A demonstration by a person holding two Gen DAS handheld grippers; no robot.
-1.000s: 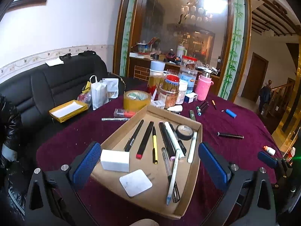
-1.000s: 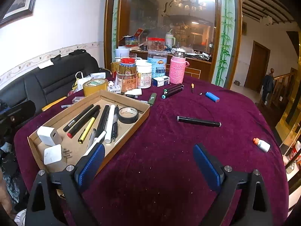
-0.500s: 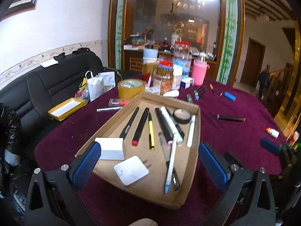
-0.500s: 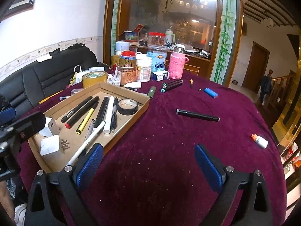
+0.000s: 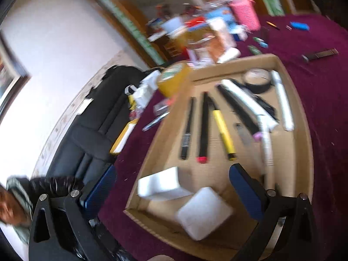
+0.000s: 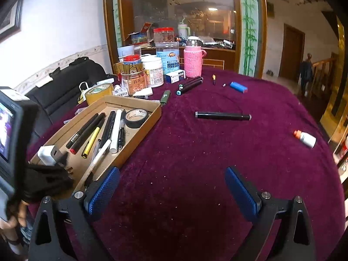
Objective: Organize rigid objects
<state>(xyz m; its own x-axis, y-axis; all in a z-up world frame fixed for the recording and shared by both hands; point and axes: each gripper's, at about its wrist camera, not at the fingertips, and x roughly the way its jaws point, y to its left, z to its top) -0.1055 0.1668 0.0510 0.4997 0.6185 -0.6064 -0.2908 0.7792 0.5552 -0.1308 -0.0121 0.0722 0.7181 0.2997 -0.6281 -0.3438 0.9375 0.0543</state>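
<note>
While the left claw point(image 5: 171, 187) has just tipped sideways over the box point(image 5: 304, 117), both claws gape wide, holding nothing. The right claw point(image 6: 171, 187) faces a black pen point(image 6: 223, 116) at twelve o'clock, likely next.

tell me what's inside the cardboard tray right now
In the cardboard tray: a black tape roll, a row of pens and markers including a yellow one, and a white charger block. The left gripper's body covers the tray's near corner in the right wrist view.
</note>
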